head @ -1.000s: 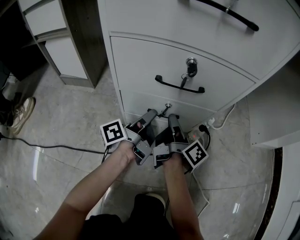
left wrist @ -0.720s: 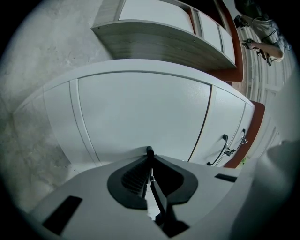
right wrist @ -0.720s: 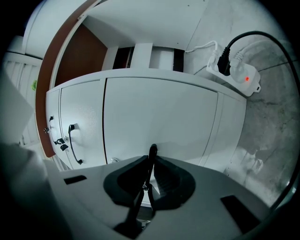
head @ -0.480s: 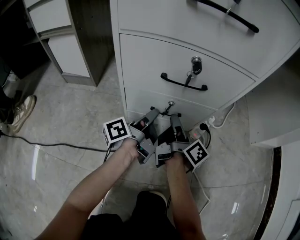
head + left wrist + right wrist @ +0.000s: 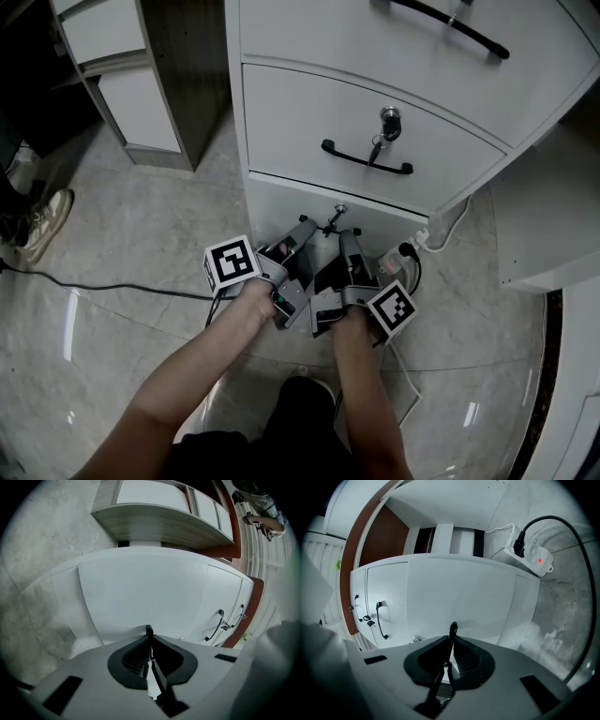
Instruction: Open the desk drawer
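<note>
Nearest, the person's two arms reach down to the bottom drawer (image 5: 281, 202) of a white desk pedestal, and both tools meet at the middle of its front. The left gripper (image 5: 307, 225) has just been closing. Its own view shows the ribbed pads drawn together on a thin black bar, the handle (image 5: 149, 630), whose end sticks out past the tips. The right gripper (image 5: 345, 234) sits just beside it on the same bar, its jaws likewise pinched together on it. Both tools point level at the drawer front.

I judge the step in hand to be the grasp, now made. The drawer front shows no clear gap to the carcass, so the pull seems not yet begun, though I cannot be sure that it has not crept out a little. The next move calls for a straight, even draw back toward the person, with both hands keeping pace so the drawer does not skew.

The bottom drawer itself is a smooth white front, gently bowed outward, with a small metal lock (image 5: 338, 211) just above the handle. Above it stands the middle drawer (image 5: 300, 108), closed. To the right of the bottom drawer, on the floor, lies a white power strip (image 5: 530, 555) with a black plug in it.
</note>
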{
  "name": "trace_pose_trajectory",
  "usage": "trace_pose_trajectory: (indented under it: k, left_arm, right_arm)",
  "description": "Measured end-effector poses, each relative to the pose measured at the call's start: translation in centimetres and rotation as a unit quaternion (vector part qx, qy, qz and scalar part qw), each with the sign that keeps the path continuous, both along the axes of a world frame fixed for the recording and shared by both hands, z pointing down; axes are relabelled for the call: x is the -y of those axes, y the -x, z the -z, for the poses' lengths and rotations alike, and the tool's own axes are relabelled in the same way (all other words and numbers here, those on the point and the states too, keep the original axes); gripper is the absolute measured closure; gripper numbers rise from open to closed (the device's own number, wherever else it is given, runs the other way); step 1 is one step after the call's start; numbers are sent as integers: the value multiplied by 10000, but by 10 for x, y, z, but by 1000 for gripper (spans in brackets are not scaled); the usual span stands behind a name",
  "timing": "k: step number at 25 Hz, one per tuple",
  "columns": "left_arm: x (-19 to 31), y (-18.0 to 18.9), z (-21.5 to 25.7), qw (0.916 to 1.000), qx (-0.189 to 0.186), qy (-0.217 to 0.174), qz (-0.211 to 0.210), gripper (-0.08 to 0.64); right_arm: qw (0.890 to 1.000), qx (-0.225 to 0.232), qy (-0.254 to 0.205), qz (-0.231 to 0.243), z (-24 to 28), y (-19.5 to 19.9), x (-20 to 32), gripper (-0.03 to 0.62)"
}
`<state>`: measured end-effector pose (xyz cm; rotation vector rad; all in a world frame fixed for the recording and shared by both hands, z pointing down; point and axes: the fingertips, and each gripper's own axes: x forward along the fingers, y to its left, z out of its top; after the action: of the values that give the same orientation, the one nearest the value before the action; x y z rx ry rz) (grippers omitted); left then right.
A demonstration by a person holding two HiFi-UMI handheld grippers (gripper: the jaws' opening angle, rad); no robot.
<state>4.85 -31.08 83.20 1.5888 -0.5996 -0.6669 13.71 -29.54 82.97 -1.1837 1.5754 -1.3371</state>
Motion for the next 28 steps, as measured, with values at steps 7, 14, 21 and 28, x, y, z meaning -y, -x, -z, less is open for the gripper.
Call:
trace_pose_trajectory:
  k: [7,14,21,28]
  left_arm:
    - [-17,1,2,9999,-2,-34,-94,526]
    - [-34,4,2,9997,108,-72,-192,526]
    - [-52,6,2,9996,185,-44,-207,526]
    - [-75,9,2,9989,329,-68,-317,526]
  right_arm:
    - [10000,60,7,-19,0,3,-16,548]
    - [10000,22,56,-17,0,5,-34,548]
    - [9999,33,93,-24,0,7,-52,548]
    - [9997,131,199,-25,0,10,-75,548]
